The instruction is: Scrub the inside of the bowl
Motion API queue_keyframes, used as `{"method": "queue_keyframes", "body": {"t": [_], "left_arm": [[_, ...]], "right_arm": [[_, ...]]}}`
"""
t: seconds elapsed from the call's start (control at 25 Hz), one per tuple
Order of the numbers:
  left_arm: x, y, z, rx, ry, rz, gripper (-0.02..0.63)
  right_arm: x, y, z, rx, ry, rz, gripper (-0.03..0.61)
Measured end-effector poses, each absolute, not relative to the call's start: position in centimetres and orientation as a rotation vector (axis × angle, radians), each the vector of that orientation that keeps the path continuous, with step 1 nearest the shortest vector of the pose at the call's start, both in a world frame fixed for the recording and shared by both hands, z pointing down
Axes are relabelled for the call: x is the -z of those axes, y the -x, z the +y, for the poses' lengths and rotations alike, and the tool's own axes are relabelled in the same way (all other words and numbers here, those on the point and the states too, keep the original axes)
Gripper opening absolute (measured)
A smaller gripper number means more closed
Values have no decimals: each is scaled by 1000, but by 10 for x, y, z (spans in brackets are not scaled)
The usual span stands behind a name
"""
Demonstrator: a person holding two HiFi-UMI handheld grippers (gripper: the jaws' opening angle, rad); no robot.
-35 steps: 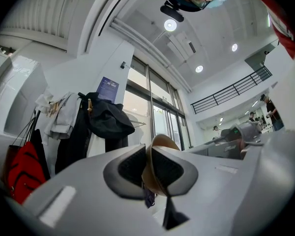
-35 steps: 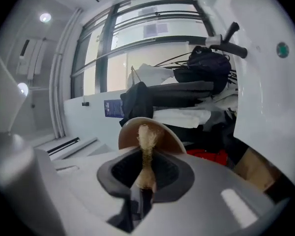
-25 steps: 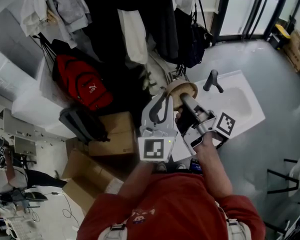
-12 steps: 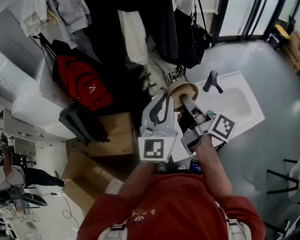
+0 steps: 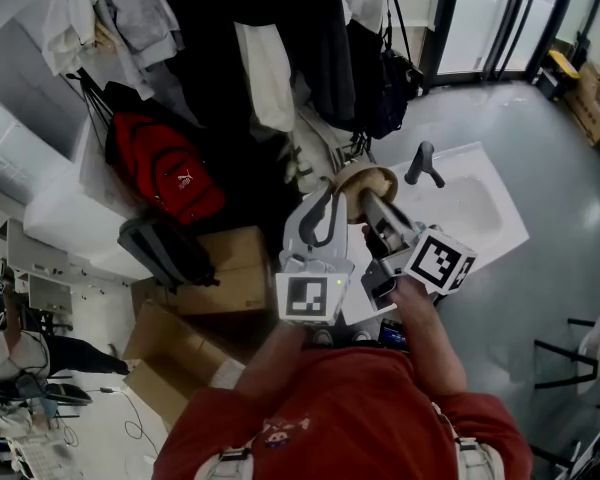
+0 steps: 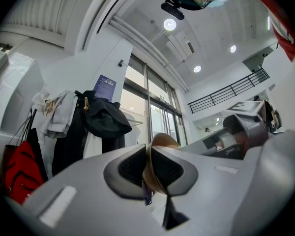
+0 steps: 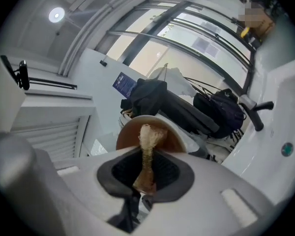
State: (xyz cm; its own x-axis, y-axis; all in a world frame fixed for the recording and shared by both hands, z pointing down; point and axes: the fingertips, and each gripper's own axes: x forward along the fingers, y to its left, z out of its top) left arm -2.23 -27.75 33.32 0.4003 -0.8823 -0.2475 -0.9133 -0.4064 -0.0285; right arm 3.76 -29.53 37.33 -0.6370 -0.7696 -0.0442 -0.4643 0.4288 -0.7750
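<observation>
A tan bowl [image 7: 132, 131] stands on edge, its rim pinched between the narrow-set jaws of the left gripper [image 6: 150, 168]. The right gripper [image 7: 145, 173] clamps a fibrous scrubbing pad [image 7: 147, 154], whose frayed tip reaches just ahead of its jaws into the bowl's hollow and appears to touch it. Scrubbing looks under way. The next move likely calls for sweeping the pad round the inner wall while the bowl is held steady. A white sink [image 5: 485, 213] lies near.
</observation>
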Motion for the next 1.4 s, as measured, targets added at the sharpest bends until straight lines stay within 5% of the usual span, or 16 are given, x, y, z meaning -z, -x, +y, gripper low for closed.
{"method": "queue_keyframes", "body": {"t": [1.0,1.4], "left_arm": [[-331,17,-278,-255,2494,1572,35],[-332,17,-280,-215,2489,1556,35]], "right_arm": [[-363,-34,-291,497,1356,2752,52],[-366,-28,-289,-56,1558,3018,52]]}}
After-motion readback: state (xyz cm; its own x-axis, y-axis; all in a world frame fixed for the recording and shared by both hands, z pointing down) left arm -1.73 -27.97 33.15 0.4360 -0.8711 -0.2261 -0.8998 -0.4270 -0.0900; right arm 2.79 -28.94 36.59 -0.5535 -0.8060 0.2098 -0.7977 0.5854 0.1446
